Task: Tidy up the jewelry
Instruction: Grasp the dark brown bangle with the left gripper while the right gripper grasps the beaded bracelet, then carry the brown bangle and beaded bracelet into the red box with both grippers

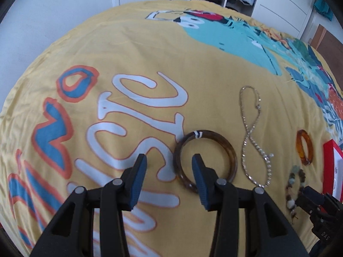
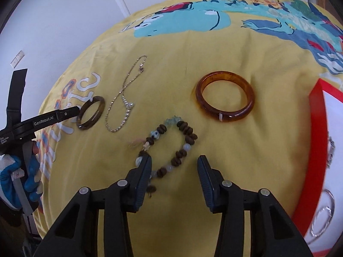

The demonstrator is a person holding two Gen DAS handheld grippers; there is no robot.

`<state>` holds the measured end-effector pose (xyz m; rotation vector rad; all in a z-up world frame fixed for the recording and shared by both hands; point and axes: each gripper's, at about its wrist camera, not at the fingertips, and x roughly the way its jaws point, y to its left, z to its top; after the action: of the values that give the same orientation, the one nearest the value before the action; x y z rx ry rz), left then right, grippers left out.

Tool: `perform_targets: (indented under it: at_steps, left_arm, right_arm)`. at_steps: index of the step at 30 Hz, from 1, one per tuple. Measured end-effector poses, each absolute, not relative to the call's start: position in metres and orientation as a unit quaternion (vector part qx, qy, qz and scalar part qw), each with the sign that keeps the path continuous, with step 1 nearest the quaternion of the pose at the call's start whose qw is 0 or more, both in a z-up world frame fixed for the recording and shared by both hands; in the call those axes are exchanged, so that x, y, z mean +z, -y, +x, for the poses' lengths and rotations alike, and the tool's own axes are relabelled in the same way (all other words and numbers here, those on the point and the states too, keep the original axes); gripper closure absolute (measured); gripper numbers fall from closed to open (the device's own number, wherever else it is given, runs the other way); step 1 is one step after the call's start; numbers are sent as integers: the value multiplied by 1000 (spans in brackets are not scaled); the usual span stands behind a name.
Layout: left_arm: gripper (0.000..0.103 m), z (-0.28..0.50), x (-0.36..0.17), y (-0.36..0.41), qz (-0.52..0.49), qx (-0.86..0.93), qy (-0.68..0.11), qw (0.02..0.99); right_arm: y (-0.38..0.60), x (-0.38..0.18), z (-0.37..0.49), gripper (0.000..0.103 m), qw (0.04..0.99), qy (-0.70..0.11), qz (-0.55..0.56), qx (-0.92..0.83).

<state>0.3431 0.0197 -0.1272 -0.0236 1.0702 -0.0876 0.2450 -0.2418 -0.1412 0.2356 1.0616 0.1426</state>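
Observation:
In the left wrist view my left gripper (image 1: 169,159) stands open just above a dark brown bangle (image 1: 230,150). The bangle's left rim lies between the pads, and the right fingertip is over its hole. A silver chain (image 1: 254,137), an amber bangle (image 1: 304,147) and a beaded bracelet (image 1: 292,185) lie further right. In the right wrist view my right gripper (image 2: 174,160) is open over the beaded bracelet (image 2: 186,129). Part of the bracelet's strand sits between the pads, which do not press on it. The amber bangle (image 2: 248,98) lies beyond.
Everything lies on a yellow printed bedspread (image 2: 214,60). A red box with white lining (image 2: 315,128) holding clear rings (image 2: 323,214) stands at the right. A gloved hand (image 2: 19,171) holds the left gripper (image 2: 64,113) by the dark bangle (image 2: 100,107) and chain (image 2: 126,98). A wardrobe stands behind.

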Motion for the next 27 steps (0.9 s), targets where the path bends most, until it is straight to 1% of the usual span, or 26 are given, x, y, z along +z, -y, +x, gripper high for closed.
perform_targets:
  at_steps: [3, 6, 7, 8, 9, 10, 11, 12, 18, 27]
  left_arm:
    - [62, 356, -143, -15, -1, -42, -522, 852]
    - [62, 365, -153, -10, 11, -38, -525, 850]
    - [62, 367, -155, -9, 15, -36, -524, 851]
    - [65, 368, -156, -7, 18, -34, -521, 852]
    - [69, 369, -156, -6, 20, -31, -518, 854]
    - [80, 370, -156, -6, 22, -29, -516, 856]
    - [91, 368, -155, -5, 25, -29, -514, 857]
    - [92, 366, -154, -5, 29, -28, -512, 858]
    - [94, 338, -138, -12, 36, -15, -493, 869]
    - [94, 288, -91, -14, 55, -11, -469, 882]
  right_arm:
    - [240, -152, 256, 68, 850, -512, 110, 57]
    - [235, -158, 264, 70, 851, -513, 100, 50]
    - [234, -159, 266, 73, 852, -513, 97, 47]
    - [232, -160, 267, 75, 852, -512, 95, 45]
    - [232, -160, 267, 84, 853, -512, 94, 43]
    - [231, -160, 267, 92, 853, -512, 94, 44]
    - [231, -159, 266, 92, 852, -512, 97, 48]
    - [231, -158, 266, 93, 852, -512, 97, 50]
    - [227, -136, 252, 93, 863, -494, 82, 62]
    - [225, -70, 208, 93, 890, -443, 72, 81]
